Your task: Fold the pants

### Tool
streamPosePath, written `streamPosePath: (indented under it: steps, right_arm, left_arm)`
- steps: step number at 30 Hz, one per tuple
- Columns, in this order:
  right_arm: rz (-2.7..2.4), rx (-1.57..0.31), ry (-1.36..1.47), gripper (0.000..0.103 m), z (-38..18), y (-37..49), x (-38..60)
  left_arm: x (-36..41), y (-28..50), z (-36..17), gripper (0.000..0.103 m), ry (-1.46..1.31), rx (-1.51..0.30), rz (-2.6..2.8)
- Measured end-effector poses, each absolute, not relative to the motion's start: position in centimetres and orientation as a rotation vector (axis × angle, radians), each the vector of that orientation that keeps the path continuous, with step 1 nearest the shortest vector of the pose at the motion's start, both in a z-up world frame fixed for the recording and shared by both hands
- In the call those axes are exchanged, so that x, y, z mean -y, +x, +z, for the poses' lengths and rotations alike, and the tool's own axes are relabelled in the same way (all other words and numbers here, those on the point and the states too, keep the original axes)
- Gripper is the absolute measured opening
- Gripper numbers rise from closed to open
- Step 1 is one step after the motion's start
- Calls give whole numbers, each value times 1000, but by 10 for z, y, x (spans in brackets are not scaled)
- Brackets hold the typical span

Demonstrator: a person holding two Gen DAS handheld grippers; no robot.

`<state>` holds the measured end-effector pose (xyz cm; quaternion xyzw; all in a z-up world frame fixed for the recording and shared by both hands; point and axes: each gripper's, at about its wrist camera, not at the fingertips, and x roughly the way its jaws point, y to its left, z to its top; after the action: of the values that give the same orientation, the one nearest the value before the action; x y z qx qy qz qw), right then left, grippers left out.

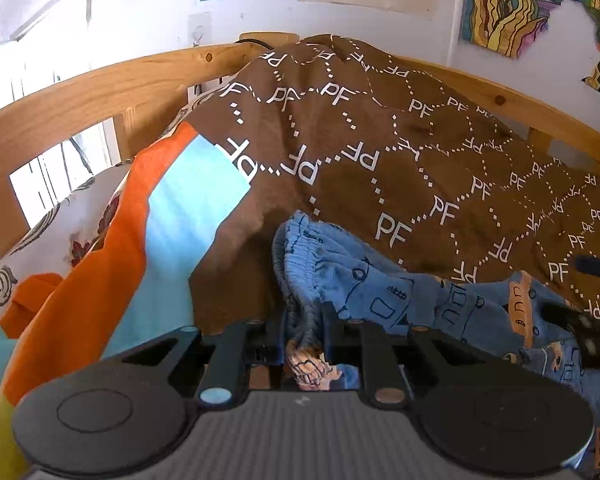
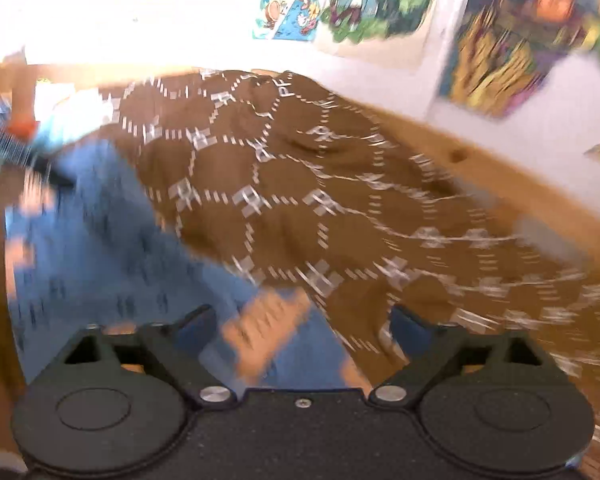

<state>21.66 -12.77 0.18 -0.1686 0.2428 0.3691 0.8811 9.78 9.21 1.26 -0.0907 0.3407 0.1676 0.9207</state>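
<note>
Blue printed pants (image 1: 380, 284) lie bunched on a brown blanket patterned with "PF" (image 1: 380, 152). My left gripper (image 1: 304, 314) is shut on a gathered fold at the elastic waistband, and cloth bulges out behind the fingers. In the blurred right wrist view the pants (image 2: 100, 260) spread to the lower left, with an orange print patch between the fingers. My right gripper (image 2: 304, 320) is open just above the cloth, where the pants meet the brown blanket (image 2: 300, 184). Its pads press on nothing.
A wooden bed rail (image 1: 100, 92) curves along the far side, with posters (image 1: 512, 8) on the white wall behind. An orange and light blue cover (image 1: 172, 220) lies to the left. A dark blurred shape (image 1: 580, 332) sits over the pants at the right edge.
</note>
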Motion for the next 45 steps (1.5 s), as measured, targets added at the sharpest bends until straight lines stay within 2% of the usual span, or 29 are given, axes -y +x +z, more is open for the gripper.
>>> streamPosePath:
  steps: [4, 5, 6, 8, 10, 15, 19, 21, 24, 26, 32, 36, 40, 42, 43, 45]
  right_arm:
    - [983, -599, -406, 73, 3, 259, 95]
    - [1006, -617, -444, 64, 0, 262, 87]
    - [1029, -638, -482, 48, -5, 266, 79]
    - [1053, -669, -571, 24, -18, 268, 66]
    - [1046, -650, -622, 16, -25, 268, 63]
    - [963, -602, -533, 0, -19, 274, 74]
    - [884, -593, -510, 0, -24, 281, 82]
    - [862, -555, -534, 20, -23, 273, 85]
    - [865, -531, -459, 38, -8, 257, 99]
    - [865, -541, -426, 54, 0, 243, 105]
    - [884, -589, -393, 56, 8, 169, 130]
    - [827, -591, -545, 56, -20, 134, 119]
    - [791, -602, -504, 57, -34, 127, 124]
    - [761, -575, -455, 65, -22, 123, 134]
    - [739, -558, -439, 73, -15, 121, 141]
    - [690, -535, -395, 76, 1, 116, 159]
  left_arm:
    - [-93, 98, 10, 19, -182, -697, 342]
    - [-93, 98, 10, 19, -176, -697, 338]
    - [-93, 98, 10, 19, -175, -696, 335]
    - [-96, 97, 10, 19, -183, -697, 325]
    - [-97, 97, 10, 19, -186, -698, 317]
    - [-101, 96, 11, 19, -193, -698, 299]
    - [-102, 96, 9, 19, -199, -699, 302]
    - [-101, 95, 9, 19, -199, -696, 304]
    - [-100, 94, 11, 19, -203, -691, 306]
    - [-97, 93, 13, 19, -201, -685, 308]
    - [-82, 92, 21, 18, -138, -672, 311]
    - [-74, 92, 28, 18, -132, -663, 311]
    - [-61, 90, 39, 18, -146, -640, 282]
    - [-50, 87, 46, 18, -133, -627, 244]
    - [-45, 87, 49, 18, -123, -618, 226]
    - [-31, 84, 56, 18, -107, -599, 177]
